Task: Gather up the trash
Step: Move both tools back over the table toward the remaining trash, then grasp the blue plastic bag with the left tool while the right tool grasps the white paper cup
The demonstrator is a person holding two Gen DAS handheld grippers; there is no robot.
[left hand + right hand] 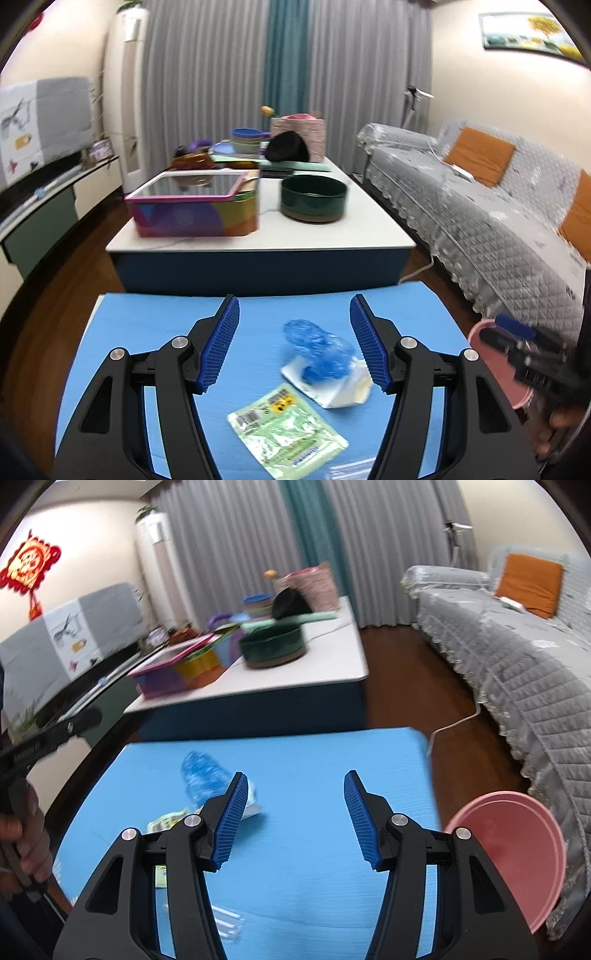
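Blue mat bears wrappers; blurred, perhaps crumpled film.

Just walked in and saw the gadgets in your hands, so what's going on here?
A person is clearing trash off a blue mat with two handheld grippers. The left gripper is open above a crumpled blue bag, a white wrapper and a green packet. The right gripper is open over bare mat, holding nothing. A pink bin stands just off the mat's right edge. Nothing is picked up yet.
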